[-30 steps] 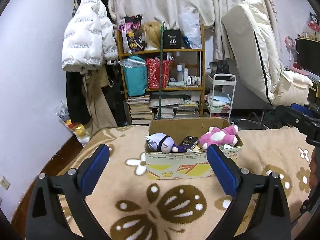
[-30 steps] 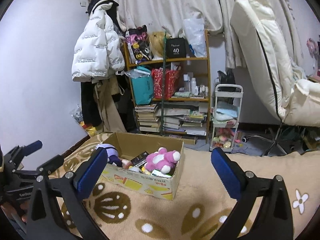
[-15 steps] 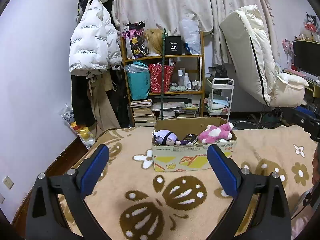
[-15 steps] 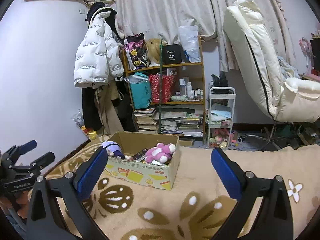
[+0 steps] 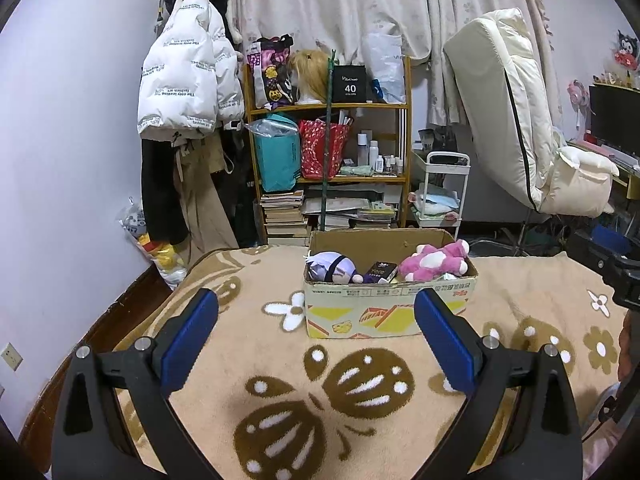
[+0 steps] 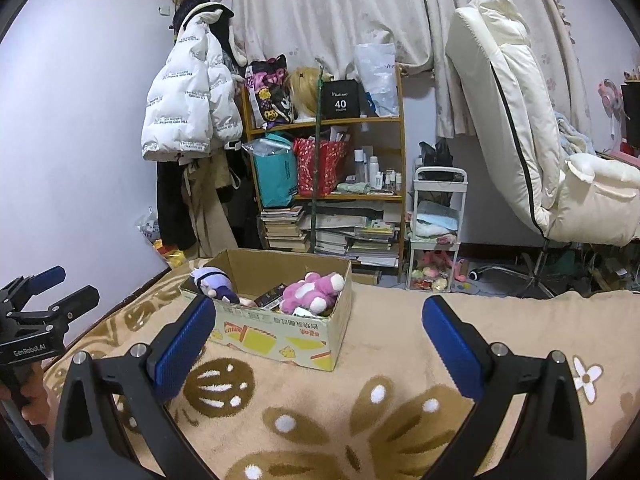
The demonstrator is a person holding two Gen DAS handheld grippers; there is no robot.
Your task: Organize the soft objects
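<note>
- Left gripper (image 5: pixel 316 334): jaws spread wide, nothing between them, held low over the flower-pattern blanket (image 5: pixel 248 364); aimed straight at the cardboard box (image 5: pixel 384 312), probably so the box stays centred in its camera.
- Right gripper (image 6: pixel 318 336): also spread wide and empty, over the same blanket; the box sits ahead and toward its left finger, so this one stands off to the box's right side.
- Pink plush (image 5: pixel 434 262) lies on its side inside the box at the end nearer the left gripper's right finger, one limb over the rim; it looks dropped in, not arranged.
- Purple-haired plush doll (image 5: pixel 332 268) lies at the other end of the box, ahead of the gap and toward the left finger, head against the wall.
- A small black carton (image 5: pixel 380 272) lies between the two plushes.
- Both soft toys are already in the box, and no other soft toy shows on the blanket near the tongs. That fits toys already gathered, or toys waiting to be taken out and sorted; can't tell which.
- Wooden shelf (image 5: pixel 328 176) with books and bags stands well beyond the box, off the blanket.
</note>
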